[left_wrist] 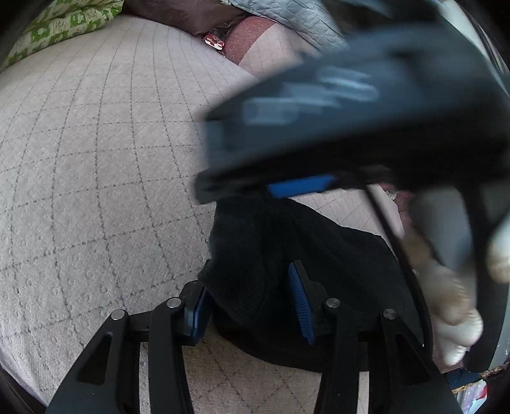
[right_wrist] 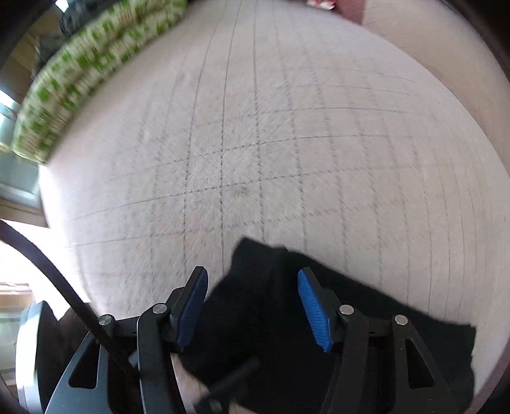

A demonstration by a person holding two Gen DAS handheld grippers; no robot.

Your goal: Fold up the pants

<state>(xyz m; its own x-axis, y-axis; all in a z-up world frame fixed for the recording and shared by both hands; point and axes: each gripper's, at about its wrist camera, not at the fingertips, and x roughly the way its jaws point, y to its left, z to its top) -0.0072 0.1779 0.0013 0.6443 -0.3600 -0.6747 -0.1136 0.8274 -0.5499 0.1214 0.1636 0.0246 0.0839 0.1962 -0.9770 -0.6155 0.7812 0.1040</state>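
Green-print pillow point(left_wrist: 60, 28) at far left edge of bed point(left_wrist: 95, 159). Black pants point(left_wrist: 287, 254) lie bunched on the quilted bed cover, lower centre. Left gripper point(left_wrist: 251, 305): jaws parted w/ pants fabric between, grip unclear. Right gripper point(right_wrist: 251, 305): jaws apart over pants point(right_wrist: 271, 318), not pinching; blurred in left view.

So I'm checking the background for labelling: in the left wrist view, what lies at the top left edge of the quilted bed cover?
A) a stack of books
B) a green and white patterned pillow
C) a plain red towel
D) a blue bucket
B: a green and white patterned pillow lies at the top left edge of the pale quilted bed cover, far from the black pants near the left gripper.
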